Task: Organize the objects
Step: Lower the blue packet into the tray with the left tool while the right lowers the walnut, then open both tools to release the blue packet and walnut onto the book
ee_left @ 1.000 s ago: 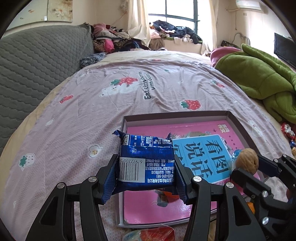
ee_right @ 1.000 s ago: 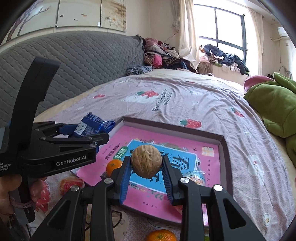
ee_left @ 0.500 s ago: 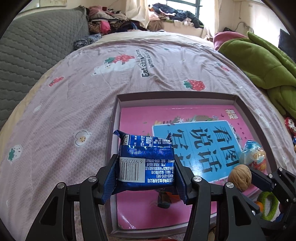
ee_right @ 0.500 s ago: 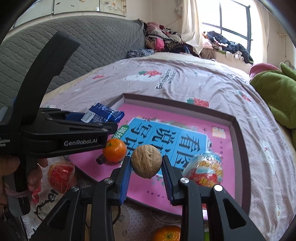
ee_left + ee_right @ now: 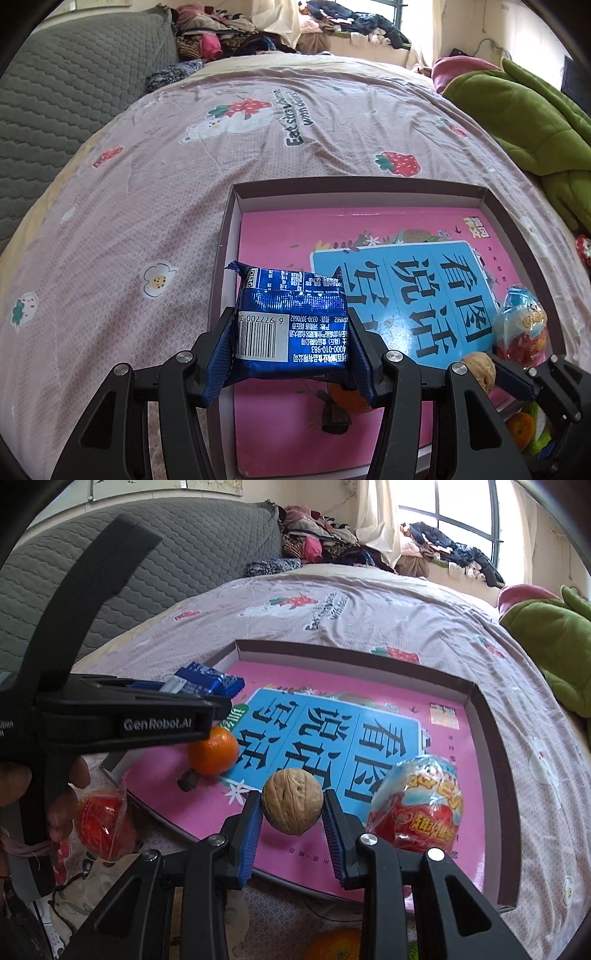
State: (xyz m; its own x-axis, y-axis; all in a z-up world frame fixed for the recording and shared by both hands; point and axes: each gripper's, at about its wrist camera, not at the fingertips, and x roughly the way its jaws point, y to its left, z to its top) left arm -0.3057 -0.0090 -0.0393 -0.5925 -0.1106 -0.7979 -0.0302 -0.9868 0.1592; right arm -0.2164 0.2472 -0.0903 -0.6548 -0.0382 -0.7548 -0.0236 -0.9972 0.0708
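Left wrist view shows the left gripper point(image 5: 291, 354) clamped on a blue snack packet point(image 5: 291, 325), its two fingers pressing the packet's sides with the barcode facing up, held above the left part of a shallow cardboard box point(image 5: 225, 258) that lies on the pink strawberry bedsheet point(image 5: 140, 206). The box floor is pink with a blue panel of large Chinese characters. In the same view the right gripper point(image 5: 480, 367) reaches in over the box's near right corner, closed on a walnut point(image 5: 480, 367), with a wrapped egg-shaped sweet point(image 5: 522, 325) resting inside the box just beyond it. Right wrist view shows the right gripper point(image 5: 291, 808) with its blue-padded fingers pinching the walnut point(image 5: 291, 801) from both sides, held above the near edge of the box point(image 5: 484, 746). The wrapped sweet point(image 5: 417, 805) stands in the box just to the right of the walnut, and an orange point(image 5: 212, 751) sits in the box's near left area, partly under the left gripper point(image 5: 207, 686), whose blue packet point(image 5: 207, 681) pokes out over the box's left side. Outside the box, near its front left corner, a red wrapped sweet point(image 5: 101, 825) lies on the bed, and a second orange point(image 5: 332, 945) shows at the bottom edge in front of the box. A green blanket point(image 5: 554, 646) is heaped well to the right of the box.
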